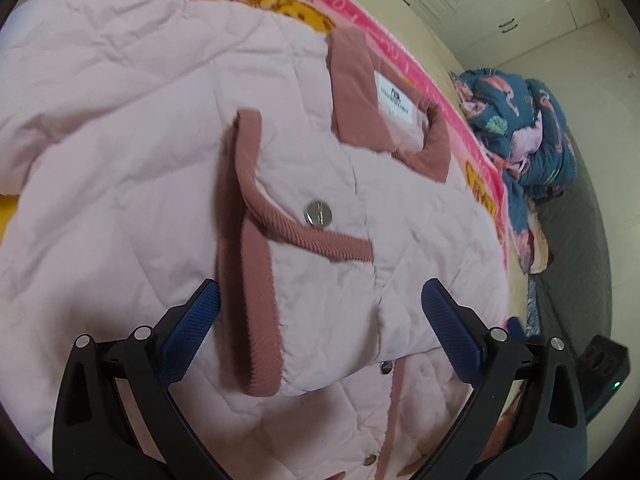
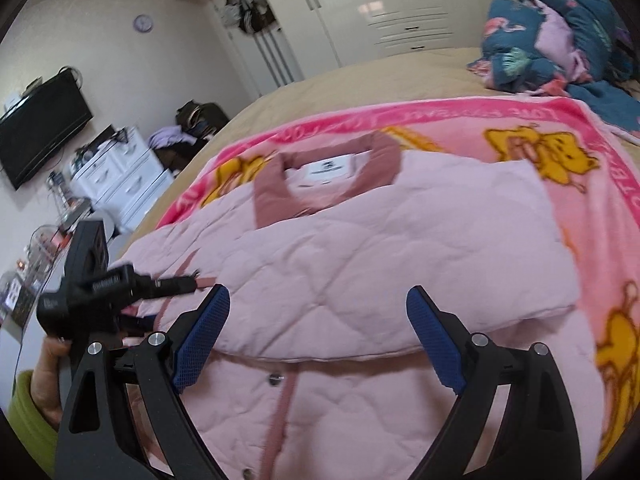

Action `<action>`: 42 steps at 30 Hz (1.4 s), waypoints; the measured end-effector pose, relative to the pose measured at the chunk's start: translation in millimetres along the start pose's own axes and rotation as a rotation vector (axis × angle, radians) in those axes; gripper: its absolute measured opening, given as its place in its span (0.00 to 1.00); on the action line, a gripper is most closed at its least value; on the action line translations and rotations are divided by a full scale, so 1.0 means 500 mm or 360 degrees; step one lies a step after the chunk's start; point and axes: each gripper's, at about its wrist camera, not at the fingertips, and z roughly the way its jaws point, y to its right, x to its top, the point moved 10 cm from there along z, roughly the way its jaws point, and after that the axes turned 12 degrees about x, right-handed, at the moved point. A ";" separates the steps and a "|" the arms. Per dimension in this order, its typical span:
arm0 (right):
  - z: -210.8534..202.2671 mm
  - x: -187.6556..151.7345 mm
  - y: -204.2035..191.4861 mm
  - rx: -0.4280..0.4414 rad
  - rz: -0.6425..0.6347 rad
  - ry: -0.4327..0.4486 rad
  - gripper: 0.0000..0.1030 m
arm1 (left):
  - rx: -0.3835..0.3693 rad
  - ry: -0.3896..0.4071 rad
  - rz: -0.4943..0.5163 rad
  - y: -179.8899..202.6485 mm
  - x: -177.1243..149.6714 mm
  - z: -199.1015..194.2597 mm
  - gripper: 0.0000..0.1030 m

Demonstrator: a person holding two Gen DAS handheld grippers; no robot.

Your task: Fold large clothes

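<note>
On the bed, the pink jacket (image 1: 160,160) has both sleeves folded in. My left hand-held gripper (image 1: 320,320) and right hand-held gripper (image 2: 318,320) are open, holding nothing. I think I fold the bottom up next.

The left gripper (image 1: 320,320) hangs open over a pink jacket (image 1: 140,140), its cuffed sleeve (image 1: 256,264) folded across, lying on a blanket (image 1: 420,68).

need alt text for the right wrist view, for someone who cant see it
A pale pink quilted jacket lies partly folded on a pink cartoon blanket on a bed, its dusty-rose collar facing away. The right tool hovers open above it, with the left tool at the left edge.
</note>
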 end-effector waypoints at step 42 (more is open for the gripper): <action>-0.058 0.049 0.130 -0.0250 0.0080 0.0073 0.87 | 0.0304 0.0490 0.0287 -0.048 0.065 -0.074 0.10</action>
